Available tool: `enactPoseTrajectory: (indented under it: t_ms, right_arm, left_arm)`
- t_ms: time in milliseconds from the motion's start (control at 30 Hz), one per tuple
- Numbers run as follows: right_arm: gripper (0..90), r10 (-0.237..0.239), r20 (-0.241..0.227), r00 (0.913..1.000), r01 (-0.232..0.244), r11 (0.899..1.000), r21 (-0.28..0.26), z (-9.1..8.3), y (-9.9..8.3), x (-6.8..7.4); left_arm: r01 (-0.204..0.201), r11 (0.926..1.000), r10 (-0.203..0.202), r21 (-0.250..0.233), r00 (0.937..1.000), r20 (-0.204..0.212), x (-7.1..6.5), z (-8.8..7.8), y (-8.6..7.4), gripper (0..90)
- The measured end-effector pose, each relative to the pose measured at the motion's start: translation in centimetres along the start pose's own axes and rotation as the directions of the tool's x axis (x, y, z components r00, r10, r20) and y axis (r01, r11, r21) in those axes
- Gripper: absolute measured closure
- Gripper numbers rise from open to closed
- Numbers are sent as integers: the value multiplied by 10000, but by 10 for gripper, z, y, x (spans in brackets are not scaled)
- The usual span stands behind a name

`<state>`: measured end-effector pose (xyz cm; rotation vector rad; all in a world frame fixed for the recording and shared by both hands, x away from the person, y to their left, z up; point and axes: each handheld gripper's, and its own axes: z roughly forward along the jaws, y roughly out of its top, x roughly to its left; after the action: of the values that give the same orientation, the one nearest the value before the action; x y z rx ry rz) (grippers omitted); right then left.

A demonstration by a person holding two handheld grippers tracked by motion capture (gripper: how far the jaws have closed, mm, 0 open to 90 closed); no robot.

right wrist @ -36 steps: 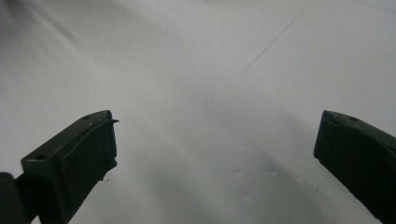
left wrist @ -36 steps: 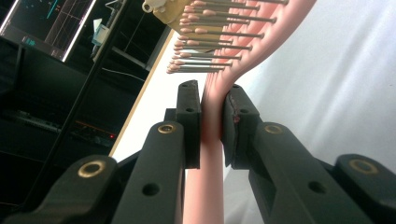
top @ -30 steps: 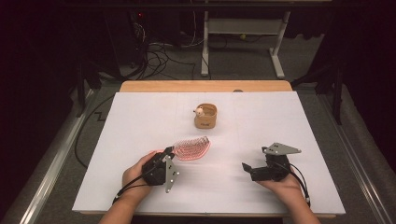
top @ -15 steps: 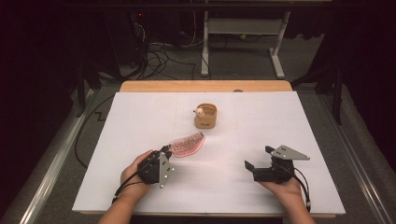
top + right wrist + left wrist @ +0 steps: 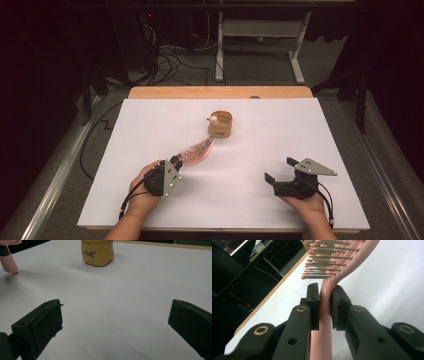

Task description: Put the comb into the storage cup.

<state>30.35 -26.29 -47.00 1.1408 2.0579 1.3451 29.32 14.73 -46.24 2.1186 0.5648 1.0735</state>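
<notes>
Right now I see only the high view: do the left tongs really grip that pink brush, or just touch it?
Observer: Gripped. In the left gripper view the left tongs have both jaws pressed flat against the handle of the brush.
Operator: Is anything written on the cup?
Observer: Yes. The right gripper view shows dark lettering on the side of the cup, too small to read.
</notes>
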Motion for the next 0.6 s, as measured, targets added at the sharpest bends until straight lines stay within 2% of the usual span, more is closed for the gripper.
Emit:
enactPoseTrajectory:
  t_ms: [167, 367, 533, 600]
  right_arm:
    - [6, -110, -17, 9999, 110, 9999, 27, 0, 0, 2]
    - [6, -150, -101, 9998, 150, 9999, 20, 0, 0, 3]
    - [6, -162, -107, 9998, 162, 9999, -15, -1, 0, 4]
    - [6, -212, -106, 9997, 211, 9998, -25, -1, 0, 4]
  left_arm:
    - [548, 9984, -544, -167, 9982, 245, 4, -2, 0, 796]
    - [1120, 9932, -1100, -310, 9922, 577, 8, -3, -1, 796]
    - [1627, 9856, -1582, -464, 9835, 880, 12, -4, -2, 796]
    - [1884, 9807, -1820, -532, 9775, 1066, 14, -4, -3, 796]
